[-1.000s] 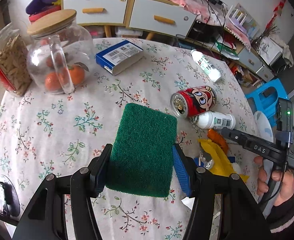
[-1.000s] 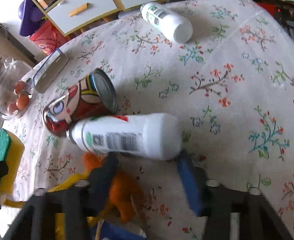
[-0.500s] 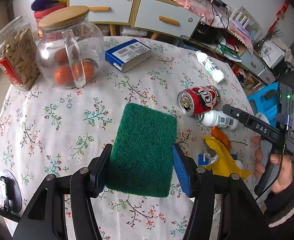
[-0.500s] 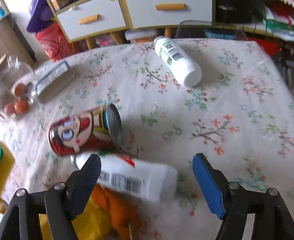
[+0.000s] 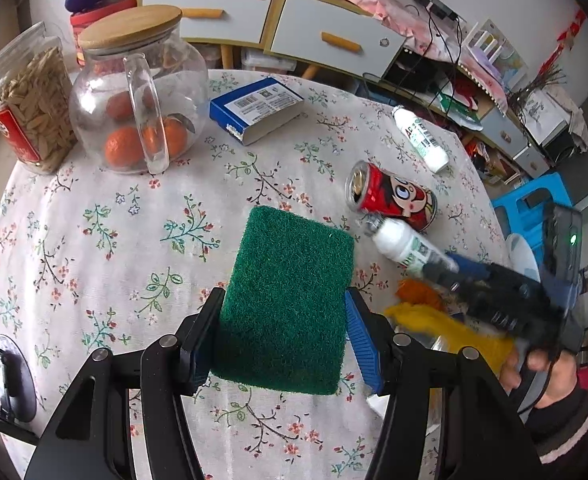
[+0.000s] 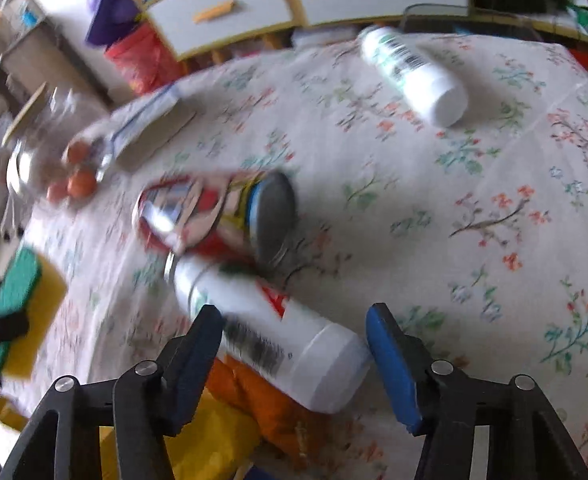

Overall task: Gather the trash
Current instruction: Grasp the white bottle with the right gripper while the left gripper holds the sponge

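My left gripper (image 5: pixel 284 300) is shut on a sponge (image 5: pixel 290 292), green scouring side up, held above the floral tablecloth (image 5: pixel 94 240). A red cartoon can (image 5: pixel 394 200) lies on its side at the right. Touching it is a white bottle (image 6: pixel 278 336), which lies slantwise between the fingers of my right gripper (image 6: pixel 294 320). The jaws are closing, and I see no firm press of the pads on the bottle. Orange and yellow wrappers (image 6: pixel 270 400) lie under its cap end. A second white bottle (image 6: pixel 414 76) lies farther back.
A glass jar of oranges (image 5: pixel 142 92), a jar of seeds (image 5: pixel 26 104) and a blue box (image 5: pixel 254 108) stand at the table's far left. Drawers (image 5: pixel 334 40) and clutter lie beyond the table. A blue stool (image 5: pixel 530 208) is off the right edge.
The right gripper's jaws spread wide, then narrowed around the near white bottle, and the gripper rolled and shifted. The left gripper kept the sponge still.
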Action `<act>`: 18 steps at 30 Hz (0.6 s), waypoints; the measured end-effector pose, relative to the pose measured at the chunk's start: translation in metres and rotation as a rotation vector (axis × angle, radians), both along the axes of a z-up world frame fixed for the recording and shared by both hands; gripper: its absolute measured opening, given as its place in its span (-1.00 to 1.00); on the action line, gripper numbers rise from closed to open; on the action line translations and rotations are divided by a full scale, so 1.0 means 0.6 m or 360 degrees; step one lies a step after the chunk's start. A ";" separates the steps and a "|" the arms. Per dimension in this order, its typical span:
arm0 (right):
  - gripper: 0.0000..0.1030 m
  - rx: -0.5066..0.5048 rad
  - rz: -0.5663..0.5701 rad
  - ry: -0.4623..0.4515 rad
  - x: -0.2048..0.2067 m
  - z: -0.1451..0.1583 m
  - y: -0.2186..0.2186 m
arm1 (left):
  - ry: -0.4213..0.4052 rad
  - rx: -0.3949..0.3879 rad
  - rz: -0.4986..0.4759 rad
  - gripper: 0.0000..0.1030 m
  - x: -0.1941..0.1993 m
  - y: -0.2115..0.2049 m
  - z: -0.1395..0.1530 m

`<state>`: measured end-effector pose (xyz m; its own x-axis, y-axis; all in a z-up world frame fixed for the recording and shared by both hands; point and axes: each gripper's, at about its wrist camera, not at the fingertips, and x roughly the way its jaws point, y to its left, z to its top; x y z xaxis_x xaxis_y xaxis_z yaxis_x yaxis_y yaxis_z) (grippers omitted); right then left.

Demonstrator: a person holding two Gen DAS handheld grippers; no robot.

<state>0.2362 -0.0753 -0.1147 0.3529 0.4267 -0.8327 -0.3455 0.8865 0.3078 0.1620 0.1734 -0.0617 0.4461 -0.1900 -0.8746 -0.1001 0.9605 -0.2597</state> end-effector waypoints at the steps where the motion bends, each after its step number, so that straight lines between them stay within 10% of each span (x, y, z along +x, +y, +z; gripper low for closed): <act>1: 0.19 -0.0026 0.0040 0.0007 -0.005 -0.001 0.009 | -0.0003 -0.0001 -0.0001 0.19 0.000 0.000 0.001; 18: -0.11 -0.0048 0.0105 -0.0087 -0.049 0.035 0.064 | -0.0072 -0.0045 0.0025 0.19 -0.023 0.007 0.028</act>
<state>0.2071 -0.0369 -0.0936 0.3702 0.4257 -0.8256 -0.4192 0.8697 0.2605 0.1482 0.1774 -0.0447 0.4881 -0.2069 -0.8479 -0.1028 0.9511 -0.2913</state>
